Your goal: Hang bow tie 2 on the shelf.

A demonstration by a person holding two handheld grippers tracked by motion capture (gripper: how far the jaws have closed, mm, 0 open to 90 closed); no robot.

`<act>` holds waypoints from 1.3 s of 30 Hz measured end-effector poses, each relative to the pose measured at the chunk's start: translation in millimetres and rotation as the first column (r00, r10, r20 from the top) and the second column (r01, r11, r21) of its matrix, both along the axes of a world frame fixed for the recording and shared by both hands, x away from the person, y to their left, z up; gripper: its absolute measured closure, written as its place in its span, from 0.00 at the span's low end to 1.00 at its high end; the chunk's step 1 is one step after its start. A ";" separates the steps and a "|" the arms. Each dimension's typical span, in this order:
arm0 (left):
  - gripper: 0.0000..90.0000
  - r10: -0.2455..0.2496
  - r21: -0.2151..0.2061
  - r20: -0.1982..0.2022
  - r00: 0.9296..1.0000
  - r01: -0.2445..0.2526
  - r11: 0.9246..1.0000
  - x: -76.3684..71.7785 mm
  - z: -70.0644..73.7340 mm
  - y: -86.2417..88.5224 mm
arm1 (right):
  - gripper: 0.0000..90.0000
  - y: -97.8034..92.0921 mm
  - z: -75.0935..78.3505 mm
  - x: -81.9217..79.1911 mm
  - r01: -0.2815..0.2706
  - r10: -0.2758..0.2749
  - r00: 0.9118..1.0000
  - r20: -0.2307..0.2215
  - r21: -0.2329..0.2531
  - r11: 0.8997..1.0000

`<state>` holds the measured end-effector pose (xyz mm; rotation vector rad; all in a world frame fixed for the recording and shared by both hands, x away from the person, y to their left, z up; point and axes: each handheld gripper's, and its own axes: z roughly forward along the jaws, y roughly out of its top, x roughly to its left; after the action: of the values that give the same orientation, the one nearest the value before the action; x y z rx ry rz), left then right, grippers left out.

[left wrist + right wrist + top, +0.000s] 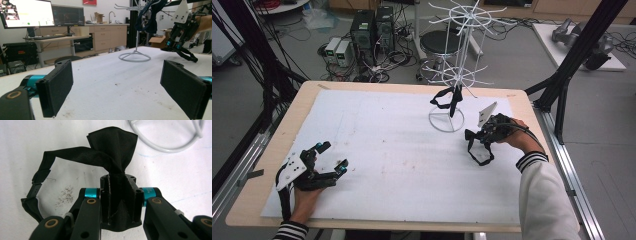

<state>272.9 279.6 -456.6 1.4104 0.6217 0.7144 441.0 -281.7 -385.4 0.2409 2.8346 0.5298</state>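
Note:
My right gripper (473, 135) (121, 195) is shut on the middle of a black bow tie (112, 145), held just above the white mat (387, 150). Its strap (480, 156) loops down onto the mat toward the person. Just beyond it stands a white wire rack (459, 75) on a ring base (165, 146). A second black bow tie (451, 98) (150, 17) hangs from a lower arm of the rack. My left gripper (333, 156) (117, 87) rests open at the mat's near left with nothing between its pads (58, 87). The left gripper view also has the right gripper (175, 46) far off with the held tie (187, 55).
The wooden table (272, 150) ends close to the left gripper's left side. A black frame post (562, 85) rises off the right edge. On the floor behind the table are a stool (439, 42) and computer cases (372, 30). Desks with monitors (27, 12) stand beyond the table.

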 end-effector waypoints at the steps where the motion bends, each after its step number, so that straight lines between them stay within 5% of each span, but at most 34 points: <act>1: 0.13 0.000 0.000 0.000 1.000 0.000 1.000 0.0 0.0 0.0 | 0.85 -0.7 1.0 -0.5 0.000 0.000 1.000 0.003 0.010 1.000; 11: 0.13 0.001 0.001 0.000 1.000 -0.001 1.000 -0.1 0.0 -0.1 | 0.85 -8.8 12.9 -9.6 0.023 -0.025 0.999 0.028 0.077 0.997; 20: 0.13 0.002 0.003 -0.001 1.000 -0.002 1.000 0.0 0.0 0.0 | 0.85 -16.2 24.4 -18.8 0.038 -0.048 0.997 0.056 0.169 0.985; 39: 0.13 0.004 0.003 -0.002 1.000 -0.004 1.000 0.0 0.1 -0.3 | 0.84 -18.7 47.2 -34.5 0.040 -0.075 0.991 0.113 0.286 0.957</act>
<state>272.9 279.3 -456.6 1.4132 0.6252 0.7172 406.5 -300.5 -338.3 0.3294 2.6172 0.9064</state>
